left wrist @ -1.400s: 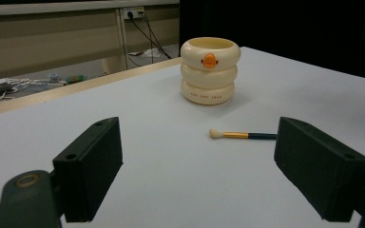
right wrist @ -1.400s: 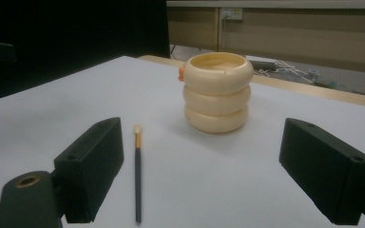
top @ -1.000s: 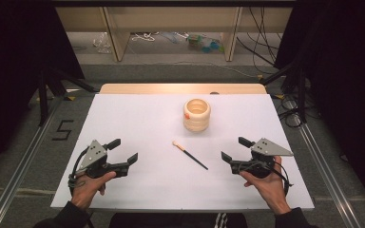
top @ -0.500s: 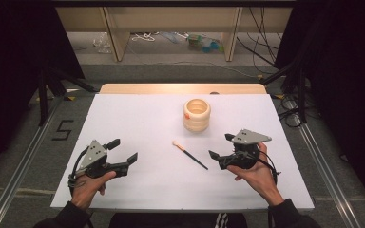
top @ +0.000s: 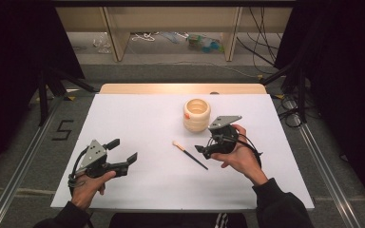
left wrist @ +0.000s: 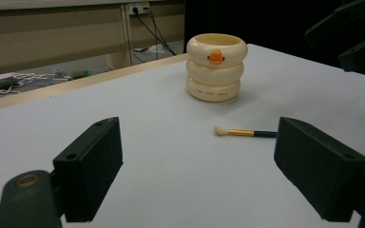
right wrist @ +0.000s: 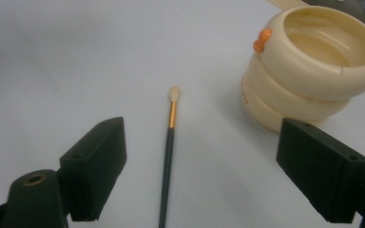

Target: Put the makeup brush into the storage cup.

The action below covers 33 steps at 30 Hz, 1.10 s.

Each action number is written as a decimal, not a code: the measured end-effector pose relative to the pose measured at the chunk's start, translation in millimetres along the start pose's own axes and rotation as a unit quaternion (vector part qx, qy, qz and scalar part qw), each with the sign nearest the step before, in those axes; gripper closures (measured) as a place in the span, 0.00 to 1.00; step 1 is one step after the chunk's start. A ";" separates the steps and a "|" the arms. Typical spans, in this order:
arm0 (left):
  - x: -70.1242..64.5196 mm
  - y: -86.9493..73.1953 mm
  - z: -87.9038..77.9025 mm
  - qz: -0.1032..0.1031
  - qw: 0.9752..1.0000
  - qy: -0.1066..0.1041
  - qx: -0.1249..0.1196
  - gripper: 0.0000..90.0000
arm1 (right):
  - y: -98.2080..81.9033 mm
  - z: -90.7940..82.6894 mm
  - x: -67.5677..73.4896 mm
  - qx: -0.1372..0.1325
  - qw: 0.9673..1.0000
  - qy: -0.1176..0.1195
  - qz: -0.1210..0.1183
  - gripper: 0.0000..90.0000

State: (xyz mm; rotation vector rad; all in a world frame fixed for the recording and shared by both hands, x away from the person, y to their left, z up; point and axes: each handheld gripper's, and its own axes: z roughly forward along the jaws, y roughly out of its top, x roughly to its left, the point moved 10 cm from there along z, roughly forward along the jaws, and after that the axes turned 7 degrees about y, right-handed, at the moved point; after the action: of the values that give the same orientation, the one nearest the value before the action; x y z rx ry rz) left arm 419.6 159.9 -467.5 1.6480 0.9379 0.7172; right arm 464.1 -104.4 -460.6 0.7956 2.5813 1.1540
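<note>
A thin makeup brush [top: 190, 155] with a dark handle, gold ferrule and pale tip lies on the white table [top: 142, 118]. Just behind it stands a cream ringed cup [top: 196, 114] with an orange duck beak. My right gripper [top: 205, 145] hovers open over the brush's handle end, beside the cup. In the right gripper view the brush [right wrist: 169, 147] runs up between the two spread jaws, with the cup [right wrist: 309, 71] at upper right. My left gripper [top: 123, 150] rests open at the front left, empty. Its view looks toward the brush [left wrist: 244, 133] and the cup [left wrist: 216, 66].
A strip of wooden tabletop [top: 180, 88] shows beyond the white sheet. Behind the table are shelf legs and cables on the floor [top: 171, 38]. Metal rails [top: 24, 166] run along both sides. The other gripper's dark body [left wrist: 351, 38] shows at the upper right of the left gripper view.
My right gripper has moved left and forward from the table's right side to over the brush handle. The left gripper, brush and cup have stayed put.
</note>
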 end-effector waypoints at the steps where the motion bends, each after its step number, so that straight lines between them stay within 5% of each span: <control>1: 0.1 0.1 0.2 0.000 1.000 0.000 -0.001 0.18 | 3.6 4.5 -0.7 -0.003 1.000 -0.005 -0.002 0.20; 16: -0.3 0.8 0.8 -0.001 1.000 -0.002 -0.002 0.18 | 11.8 43.2 0.2 0.081 0.997 0.017 -0.003 0.21; 33: -2.8 2.0 0.8 0.002 1.000 -0.009 0.000 0.18 | 6.3 64.6 -3.1 0.132 0.991 0.019 -0.015 0.24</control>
State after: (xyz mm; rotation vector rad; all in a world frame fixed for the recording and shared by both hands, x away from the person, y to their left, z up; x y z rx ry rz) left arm 419.3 156.8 -465.7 1.6539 0.9206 0.7039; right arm 494.3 -62.0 -499.6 0.7883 2.8070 0.8357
